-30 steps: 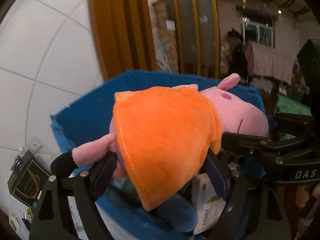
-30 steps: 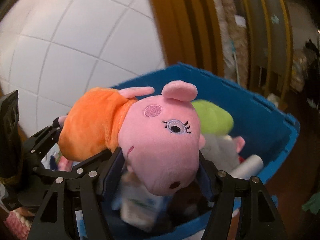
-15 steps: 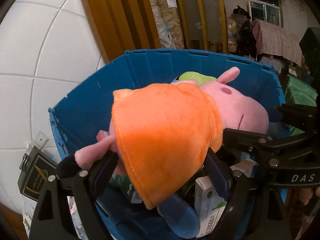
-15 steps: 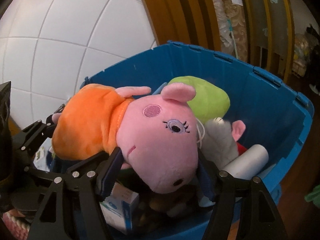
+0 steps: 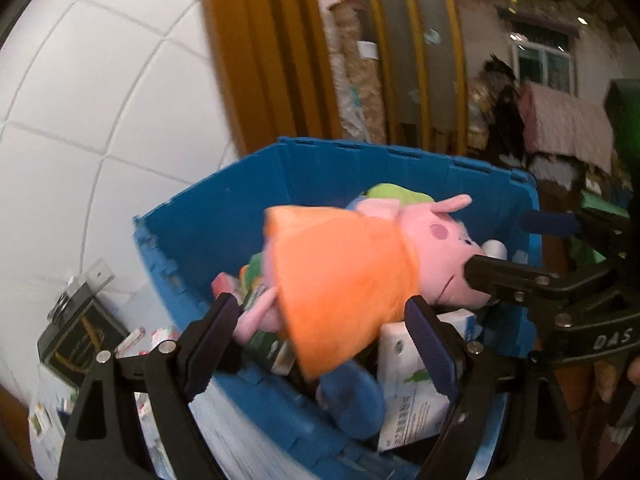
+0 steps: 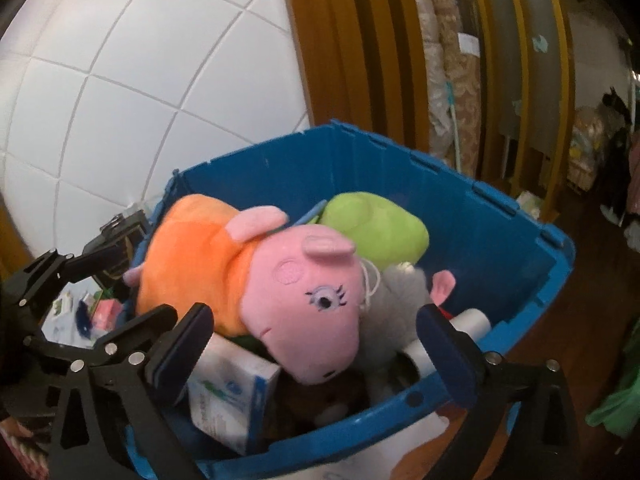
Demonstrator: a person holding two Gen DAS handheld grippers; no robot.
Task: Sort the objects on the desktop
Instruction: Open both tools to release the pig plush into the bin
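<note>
the right gripper (image 6: 312,340) has just been opening and stands wide, pads clear of the pig plush (image 6: 256,276); the left gripper (image 5: 324,328) is open too, touching nothing. the plush lies in the blue bin (image 6: 500,216) on boxes, its long axis running across both grippers, orange skirt toward the left gripper, head toward the right.

pink pig plush (image 6: 296,292), orange dress, lying in blue bin (image 6: 500,240)
</note>
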